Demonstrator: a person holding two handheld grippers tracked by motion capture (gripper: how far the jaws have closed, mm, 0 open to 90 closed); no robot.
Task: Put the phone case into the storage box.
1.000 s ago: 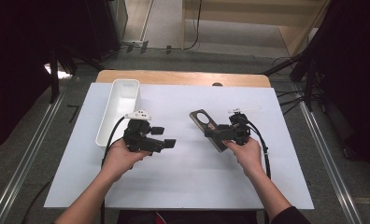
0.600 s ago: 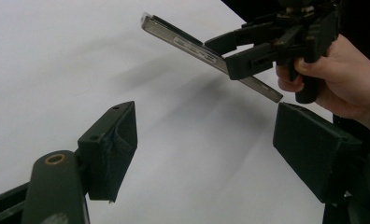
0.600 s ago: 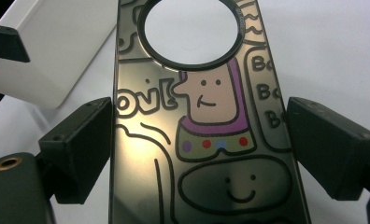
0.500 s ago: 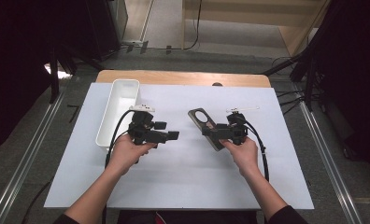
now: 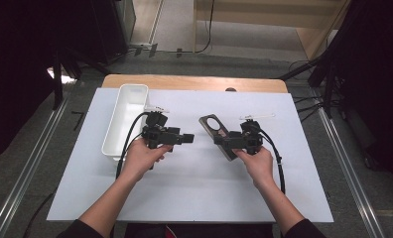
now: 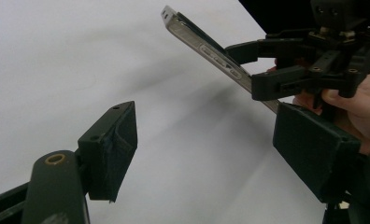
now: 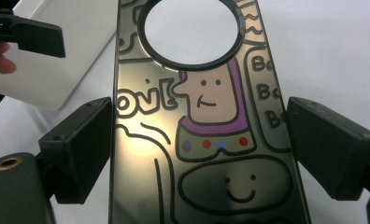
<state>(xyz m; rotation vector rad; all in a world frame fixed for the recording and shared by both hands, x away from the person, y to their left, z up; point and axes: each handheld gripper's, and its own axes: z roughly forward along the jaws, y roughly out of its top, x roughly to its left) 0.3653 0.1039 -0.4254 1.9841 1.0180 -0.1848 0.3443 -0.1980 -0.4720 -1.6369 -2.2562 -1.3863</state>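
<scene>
Phone case (image 5: 219,135) with cartoon doodles and a round camera hole sits between the right gripper's (image 5: 223,142) jaws, lifted off the white table (image 5: 194,198), right of the white bin (image 5: 126,119). Its edges lie against the pads, so the wide-set jaws grip it. Between bin and case, the left gripper (image 5: 188,138) points at the case, jaws wide apart, holding nothing.
</scene>
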